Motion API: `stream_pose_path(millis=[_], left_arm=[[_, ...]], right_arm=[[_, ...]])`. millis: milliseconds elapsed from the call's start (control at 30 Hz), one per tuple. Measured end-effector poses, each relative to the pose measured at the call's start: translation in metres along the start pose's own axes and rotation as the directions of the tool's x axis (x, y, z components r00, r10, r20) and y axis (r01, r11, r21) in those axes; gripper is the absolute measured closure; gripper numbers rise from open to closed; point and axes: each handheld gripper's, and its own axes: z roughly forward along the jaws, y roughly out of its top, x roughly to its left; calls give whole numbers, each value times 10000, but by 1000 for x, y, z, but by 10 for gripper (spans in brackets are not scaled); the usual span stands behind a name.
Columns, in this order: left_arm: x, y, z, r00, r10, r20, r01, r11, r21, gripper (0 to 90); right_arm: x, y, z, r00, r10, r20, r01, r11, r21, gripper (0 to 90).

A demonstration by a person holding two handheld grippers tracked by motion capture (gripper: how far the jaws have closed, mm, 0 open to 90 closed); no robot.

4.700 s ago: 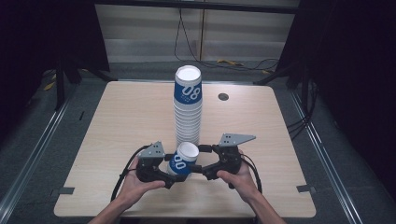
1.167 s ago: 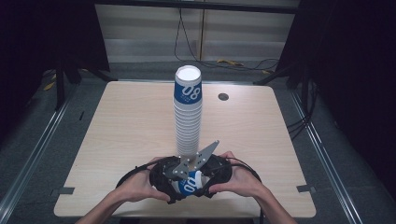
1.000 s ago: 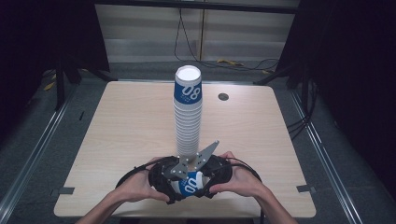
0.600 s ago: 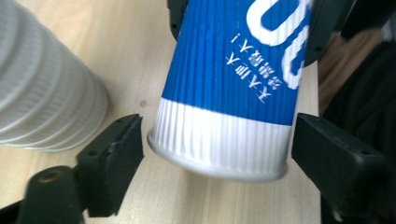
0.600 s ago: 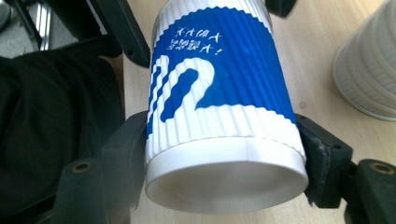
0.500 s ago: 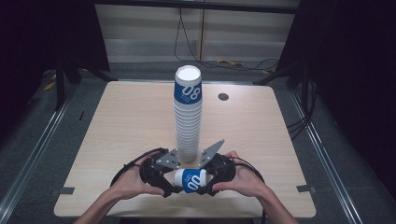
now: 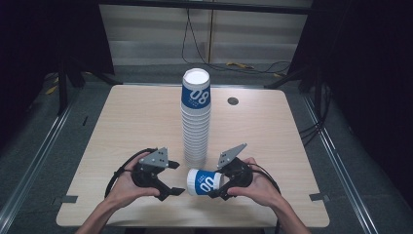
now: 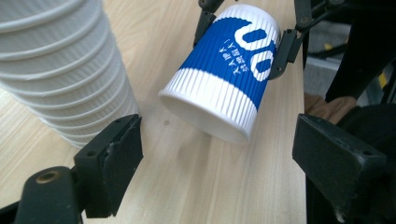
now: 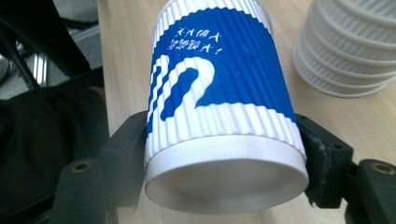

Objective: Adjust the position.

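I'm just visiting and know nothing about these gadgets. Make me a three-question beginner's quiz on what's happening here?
1. Which gripper holds the single cup: left or right?
2. True or false: the left gripper has its jaws open, apart from that cup.
3. The held cup is: A) upright, B) on its side, C) on top of the cup stack.

Key
1. The right gripper, clamped near the cup's base.
2. True.
3. B, with its mouth towards the left gripper.

Each black hand-held gripper (image 7: 168,178) carries a grey three-cornered plate, a trailing black cable and brass-ringed screw holes.
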Motion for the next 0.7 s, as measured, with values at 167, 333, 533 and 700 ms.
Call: stream_pose_path(millis=[167,333,533,700], left_arm=[[8,-7,-6,9975,-706,25,705,9941,-828,162],[10,-10,-6,9961,-869,164,881,9909,-1019,159],[8,-14,-6,9954,-950,-103,930,9883,-1208,158],[8,-18,-3,9932,-1075,-436,990,9813,-1649,158]], right_arm=[[-4,-6,-6,9993,372,-71,-376,9970,-682,283],[-6,-9,-9,9991,428,-6,-425,9915,-1231,283],[-9,-11,-6,9983,551,-174,-574,9817,-1813,283],[-9,-12,-6,9982,591,-115,-601,9728,-2237,283]])
